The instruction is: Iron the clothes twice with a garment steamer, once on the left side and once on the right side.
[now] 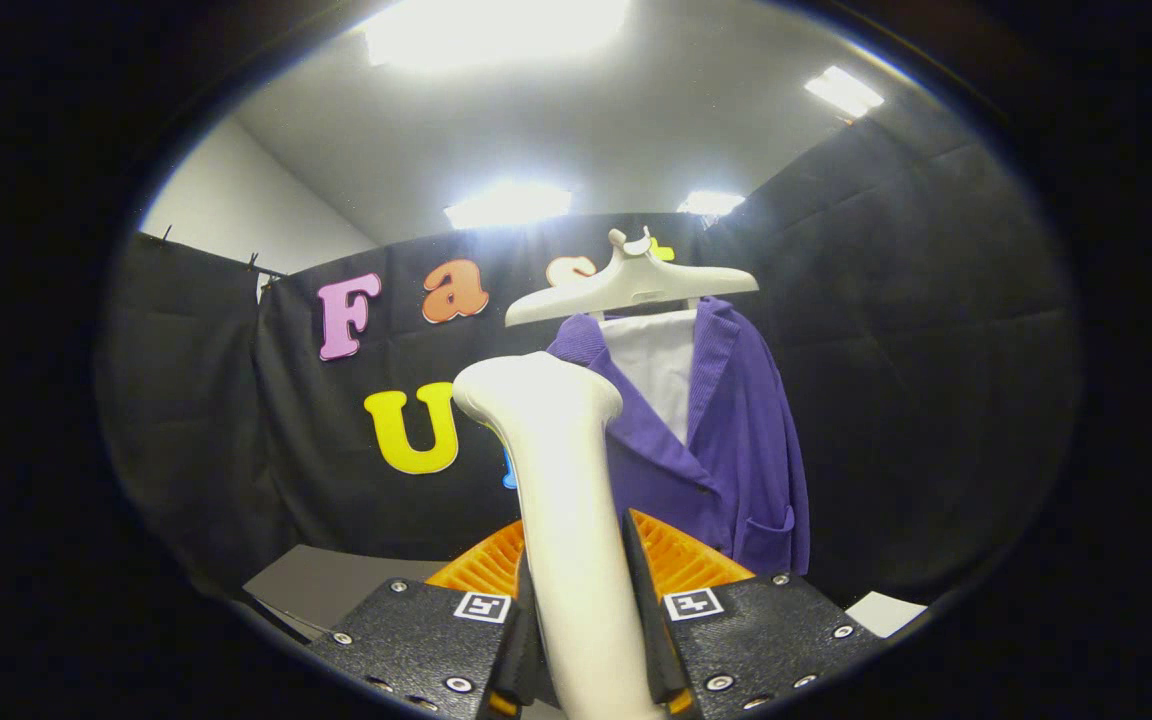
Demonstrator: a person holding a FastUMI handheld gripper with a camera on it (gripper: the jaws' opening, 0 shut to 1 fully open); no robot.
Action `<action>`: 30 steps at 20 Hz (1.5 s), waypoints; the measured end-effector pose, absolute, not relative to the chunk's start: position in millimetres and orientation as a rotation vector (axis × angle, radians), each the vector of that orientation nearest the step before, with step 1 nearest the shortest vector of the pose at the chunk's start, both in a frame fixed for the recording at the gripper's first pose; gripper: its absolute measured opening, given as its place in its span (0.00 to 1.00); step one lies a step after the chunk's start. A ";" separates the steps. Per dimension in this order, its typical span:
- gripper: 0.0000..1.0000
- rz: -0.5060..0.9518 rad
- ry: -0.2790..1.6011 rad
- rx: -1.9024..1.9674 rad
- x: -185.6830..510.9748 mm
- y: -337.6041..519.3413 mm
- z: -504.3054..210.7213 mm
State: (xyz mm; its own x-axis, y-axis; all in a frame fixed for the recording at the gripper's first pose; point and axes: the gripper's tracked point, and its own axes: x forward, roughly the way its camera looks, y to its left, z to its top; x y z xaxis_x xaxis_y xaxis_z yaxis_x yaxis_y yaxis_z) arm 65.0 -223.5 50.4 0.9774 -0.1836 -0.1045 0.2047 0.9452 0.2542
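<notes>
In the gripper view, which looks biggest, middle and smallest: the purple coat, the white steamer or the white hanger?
1. Purple corduroy coat.
2. White steamer handle, clamped between the gripper fingers; nearness to the camera enlarges it.
3. White plastic hanger.

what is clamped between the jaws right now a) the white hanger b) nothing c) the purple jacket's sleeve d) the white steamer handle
d: the white plastic garment steamer handle stands upright between the closed jaws of the gripper, while the purple corduroy jacket hangs beyond it on the white plastic hanger.
</notes>
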 end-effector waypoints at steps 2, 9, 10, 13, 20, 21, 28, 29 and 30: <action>0.41 -0.215 0.066 0.267 68.5 -238.0 53.9; 0.41 -0.271 0.028 0.256 103.5 -252.0 63.0; 0.41 -0.284 0.026 0.242 110.6 -253.6 63.6; 0.41 -0.312 0.043 0.214 135.8 -255.9 52.6; 0.41 -0.362 0.103 0.170 181.7 -261.7 14.3; 0.41 -0.362 0.118 0.174 185.8 -260.4 7.7; 0.41 -0.389 0.191 0.142 190.7 -261.5 -39.0; 0.41 -0.389 0.212 0.137 190.0 -260.1 -49.6; 0.41 -0.386 0.231 0.139 189.9 -258.7 -60.9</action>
